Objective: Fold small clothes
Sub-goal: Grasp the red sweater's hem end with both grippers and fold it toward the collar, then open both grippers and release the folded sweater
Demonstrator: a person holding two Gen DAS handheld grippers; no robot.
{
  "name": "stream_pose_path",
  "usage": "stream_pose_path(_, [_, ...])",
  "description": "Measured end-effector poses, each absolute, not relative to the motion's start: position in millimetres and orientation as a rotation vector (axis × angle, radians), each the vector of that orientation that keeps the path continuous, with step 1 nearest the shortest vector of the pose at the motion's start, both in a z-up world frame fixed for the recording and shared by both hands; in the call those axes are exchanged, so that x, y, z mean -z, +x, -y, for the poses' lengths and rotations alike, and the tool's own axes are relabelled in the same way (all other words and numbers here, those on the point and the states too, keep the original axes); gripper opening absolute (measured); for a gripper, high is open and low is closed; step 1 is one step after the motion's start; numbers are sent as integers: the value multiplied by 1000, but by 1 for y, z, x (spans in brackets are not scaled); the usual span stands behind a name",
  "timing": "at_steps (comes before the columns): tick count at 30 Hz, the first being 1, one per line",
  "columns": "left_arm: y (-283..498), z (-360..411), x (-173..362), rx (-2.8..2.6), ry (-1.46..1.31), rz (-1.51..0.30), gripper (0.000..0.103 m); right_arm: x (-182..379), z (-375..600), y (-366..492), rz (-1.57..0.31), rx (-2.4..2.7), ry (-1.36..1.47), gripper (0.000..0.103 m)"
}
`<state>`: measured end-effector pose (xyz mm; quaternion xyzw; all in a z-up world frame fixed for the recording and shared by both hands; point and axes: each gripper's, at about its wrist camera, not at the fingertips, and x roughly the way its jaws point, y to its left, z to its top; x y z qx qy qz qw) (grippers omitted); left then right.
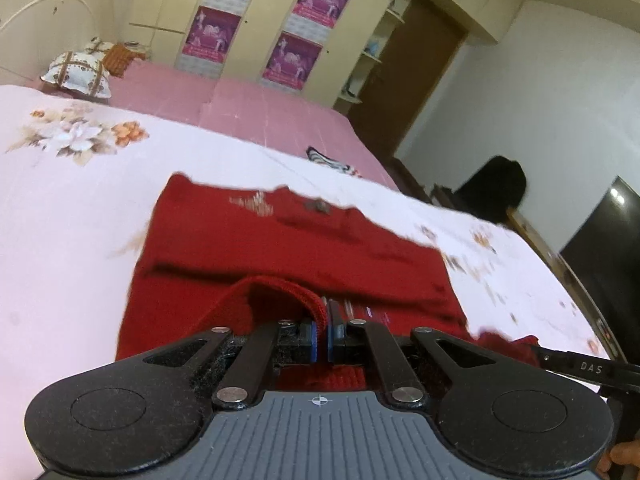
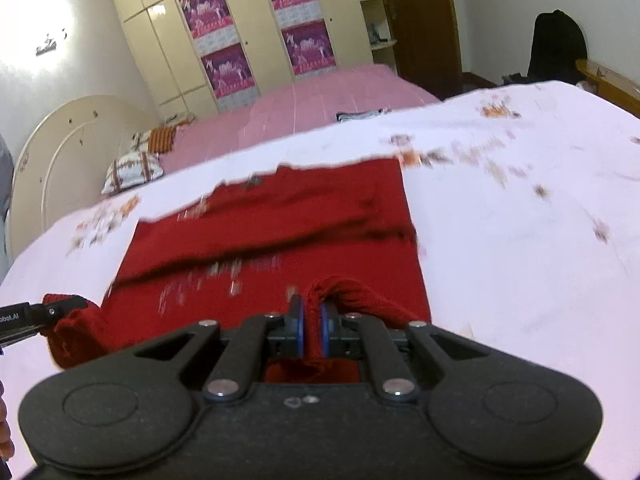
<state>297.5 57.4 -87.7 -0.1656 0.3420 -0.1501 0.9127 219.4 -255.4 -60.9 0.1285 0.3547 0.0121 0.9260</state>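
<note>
The red sweater (image 1: 288,248) lies flat on the floral white bedsheet (image 1: 72,208), spreading toward 12 o'clock from both claws, its long axis running roughly 9 to 3 o'clock across each view. The left gripper (image 1: 323,330) is nearly closed, pinching the ribbed near hem; the right gripper (image 2: 312,326) is likewise clamped on a bunch of the same hem. Each holds 1 near corner, so neither is nearer: the coming fold likely carries that edge toward 12 o'clock, onto the far edge. Motion blur hides detail, but I count 1 sweater, 2 grippers, 2 pillows (image 1: 78,69), and 1 striped garment (image 1: 326,160) at 1 o'clock.
</note>
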Motion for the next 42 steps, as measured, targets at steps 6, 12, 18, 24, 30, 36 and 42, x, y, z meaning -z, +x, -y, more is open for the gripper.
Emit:
stream_pose_path(6, [379, -44, 106, 238, -325, -694, 4, 73, 270, 310, -724, -22, 290, 8])
stream_pose_path(12, [441, -38, 123, 170, -307, -697, 4, 89, 274, 384, -751, -29, 297, 8])
stream_pose_path(18, [489, -34, 145, 106, -280, -765, 5, 110, 286, 435, -802, -17, 328, 11])
stream_pose_path(24, [500, -32, 150, 122, -266, -824, 7, 124, 299, 457, -804, 55, 344, 47])
stream_pose_path(30, [482, -44, 128, 72, -175, -699, 103, 108, 319, 442, -728, 92, 328, 63])
stream_pose_path(36, [479, -48, 138, 117, -88, -756, 100, 121, 310, 440, -798, 35, 264, 62])
stream_pose_path(42, [480, -42, 163, 124, -41, -829, 63, 136, 286, 444, -847, 12, 202, 48])
